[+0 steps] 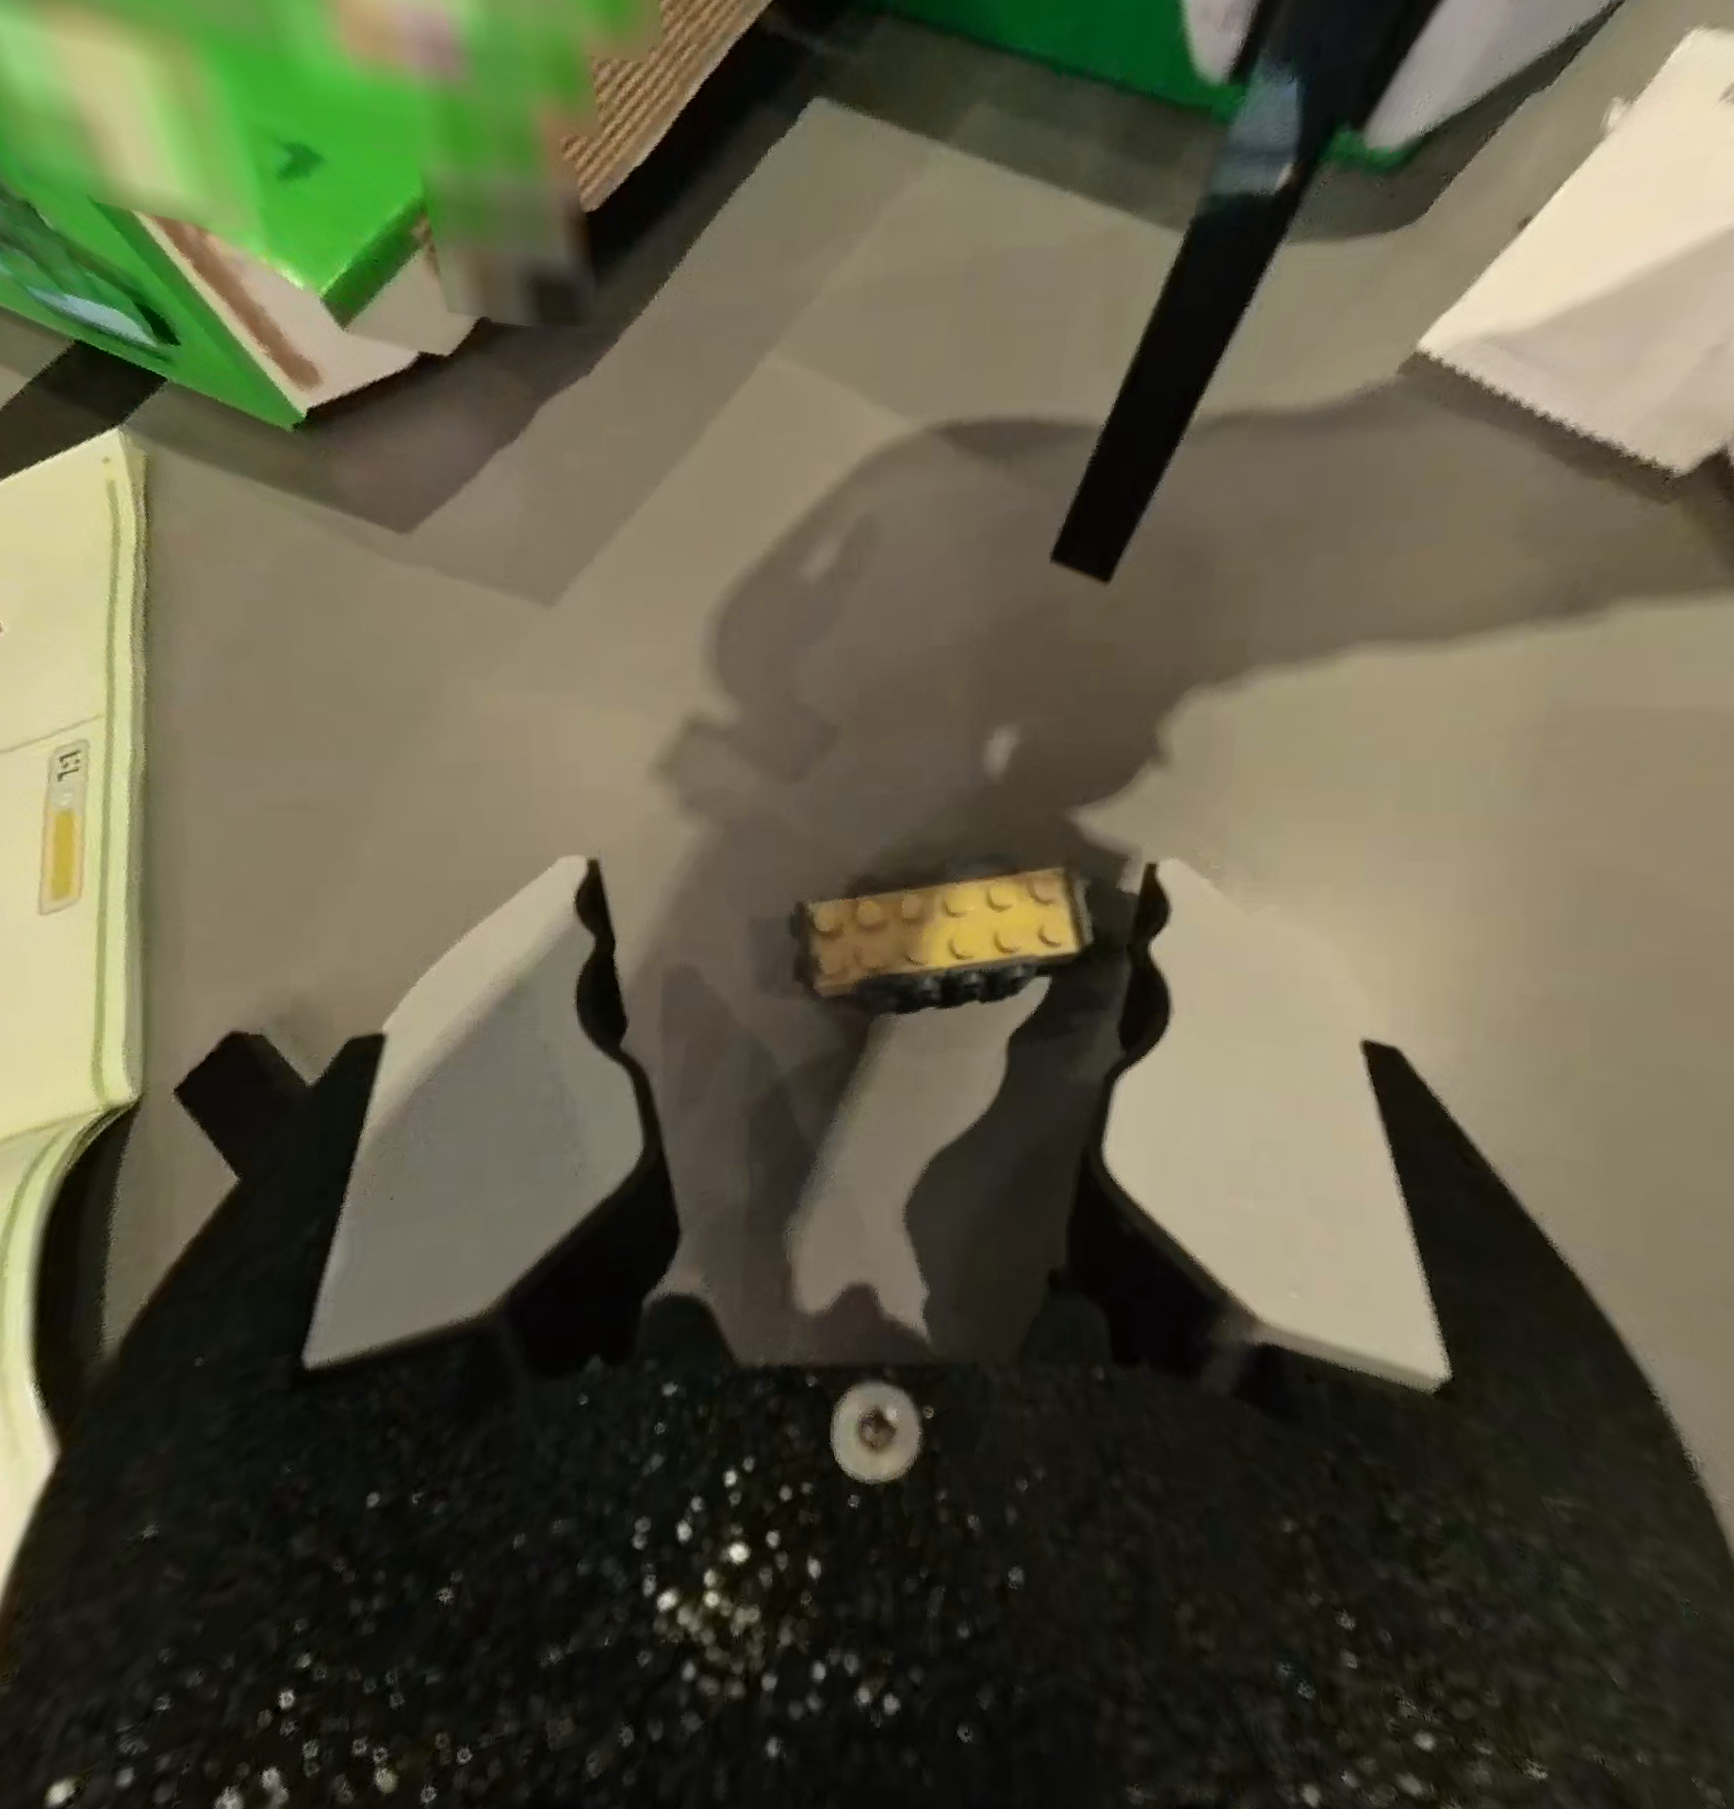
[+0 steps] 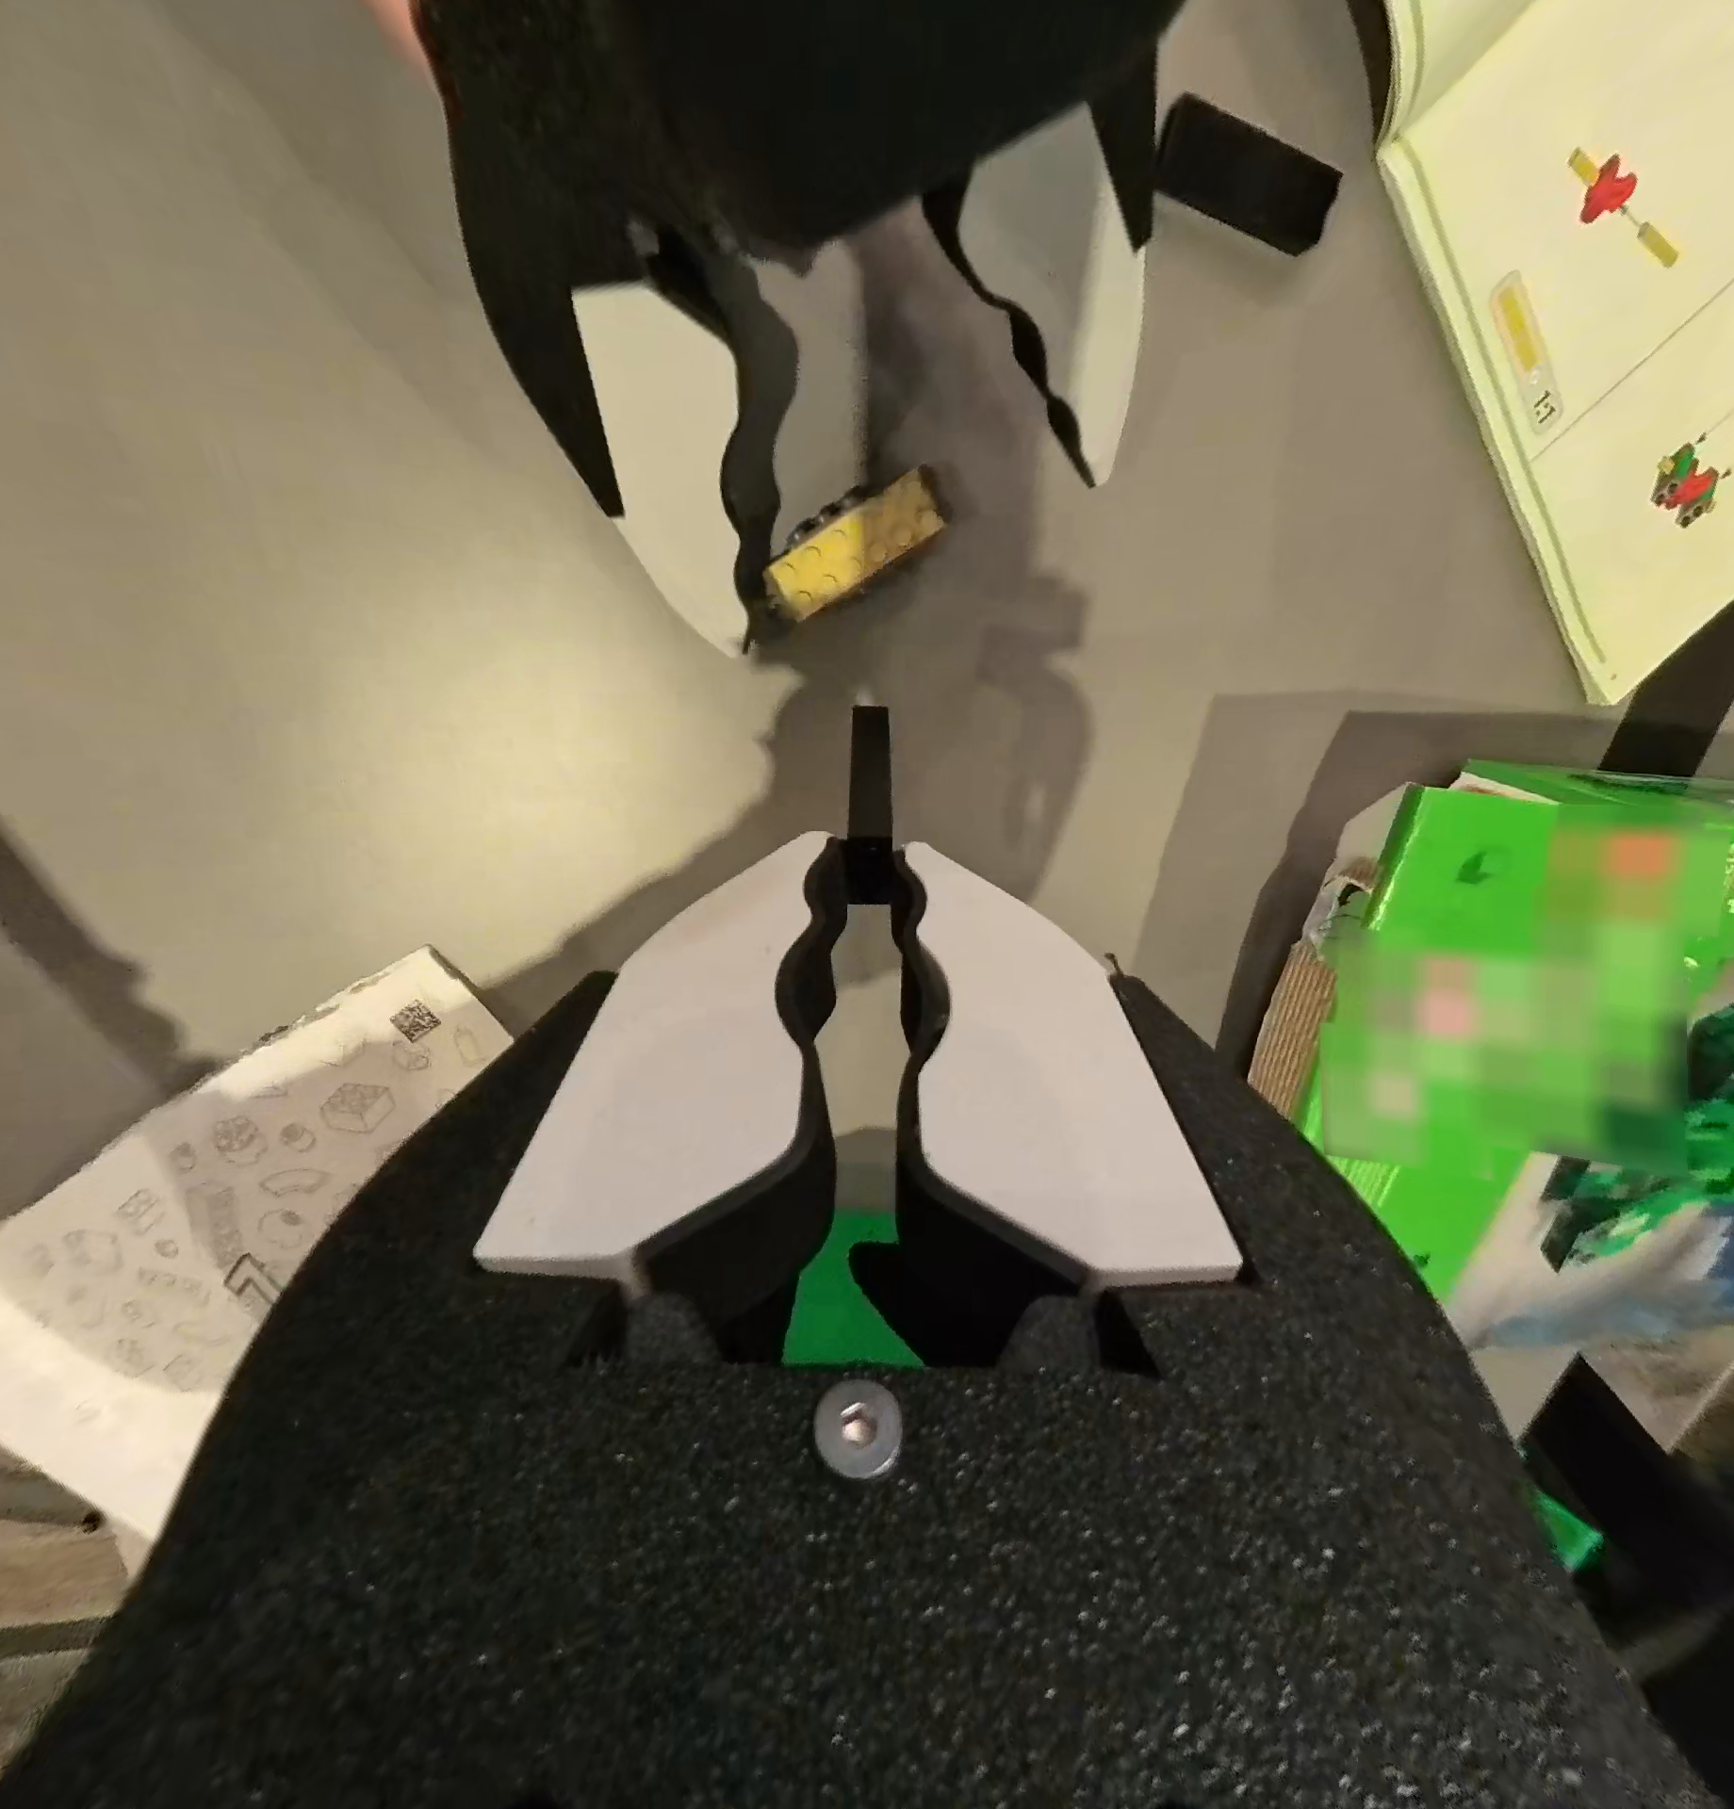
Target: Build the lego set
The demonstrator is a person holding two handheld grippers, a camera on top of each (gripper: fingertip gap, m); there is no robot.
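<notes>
Between the fingertips of the right gripper (image 2: pixel 866 861), pinched shut, sat a long thin black lego piece (image 2: pixel 869 783), its free end jutting forward over the grey tabletop (image 2: pixel 256 489). In the left wrist view the same black strip (image 1: pixel 1176 343) slanted down from the top of the frame, ending above the bare surface.

Opposite it, the left gripper (image 1: pixel 873 940) stood with its jaws spread wide and held nothing. A yellow lego brick (image 1: pixel 941 930) with a dark layer beneath it lay on the tabletop between those open fingers, close against the right-hand finger (image 1: pixel 1142 969); whether they touched could not be told. From the right wrist view the brick (image 2: pixel 858 553) lay at the tip of one wavy black finger (image 2: pixel 755 489) of the left gripper (image 2: pixel 917 558).

Farther out, an open instruction booklet (image 2: pixel 1578 343) lay beside the left gripper, a green lego box (image 2: pixel 1480 979) stood near the right one, and a white printed paper bag (image 2: pixel 207 1175) lay on its other side.
</notes>
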